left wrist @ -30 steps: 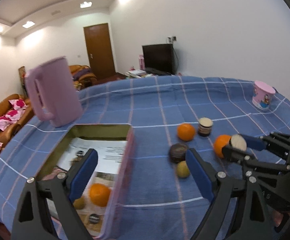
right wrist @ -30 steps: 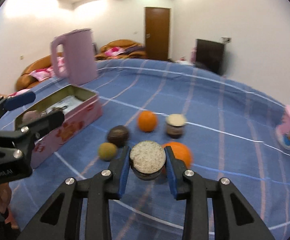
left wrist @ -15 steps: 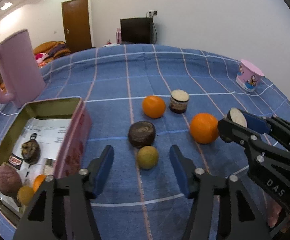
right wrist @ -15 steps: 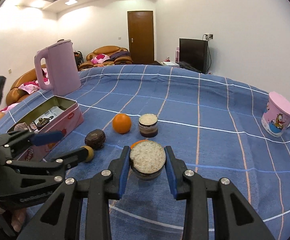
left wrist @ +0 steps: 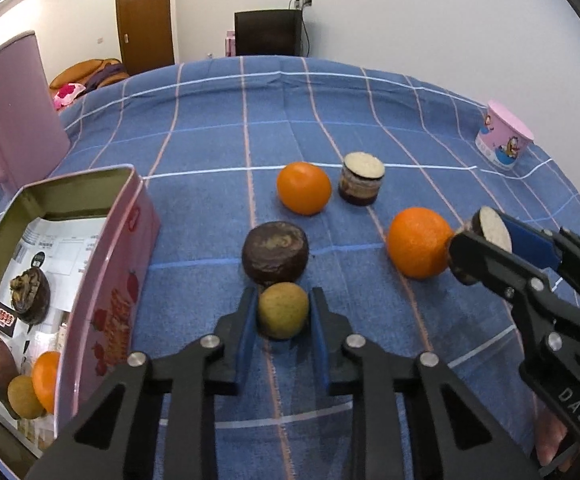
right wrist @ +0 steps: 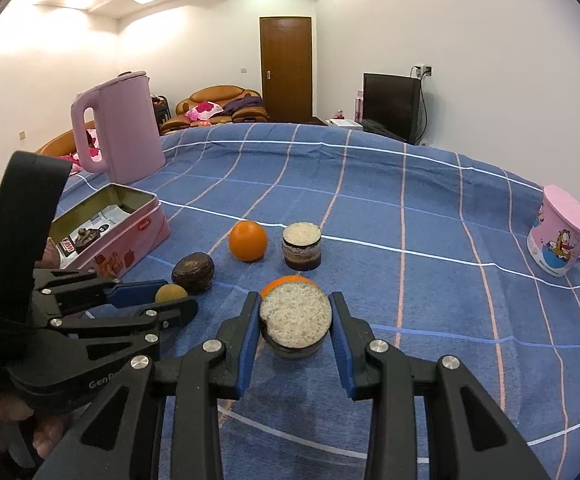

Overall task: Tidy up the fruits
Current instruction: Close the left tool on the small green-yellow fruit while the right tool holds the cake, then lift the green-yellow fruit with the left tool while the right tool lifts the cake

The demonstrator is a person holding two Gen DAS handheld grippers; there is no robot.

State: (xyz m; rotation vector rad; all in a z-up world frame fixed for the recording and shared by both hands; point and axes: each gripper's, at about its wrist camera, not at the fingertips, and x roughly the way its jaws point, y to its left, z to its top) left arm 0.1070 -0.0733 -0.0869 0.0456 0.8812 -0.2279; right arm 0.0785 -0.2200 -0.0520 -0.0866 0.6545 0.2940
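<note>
My left gripper [left wrist: 283, 314] is shut on a small yellow-green fruit [left wrist: 283, 310] that rests on the blue checked cloth [left wrist: 218, 152]. A dark brown fruit [left wrist: 276, 253] lies just beyond it. Two oranges [left wrist: 303, 188] [left wrist: 419, 242] and a small round cake [left wrist: 361, 178] lie further out. My right gripper [right wrist: 294, 316] is shut on another round, rice-topped cake [right wrist: 295, 320], held above the cloth in front of an orange [right wrist: 286, 282]. The open pink tin [left wrist: 128, 256] at the left holds several fruits.
A pink kettle [right wrist: 118, 124] stands behind the tin at the far left. A pink cartoon cup [right wrist: 559, 236] stands at the right edge of the table. A sofa, a door and a television are in the room beyond.
My left gripper has swung from over the tin to the loose fruits, moved forward and closed on the yellow-green fruit. My right gripper has kept its hold on the cake.
</note>
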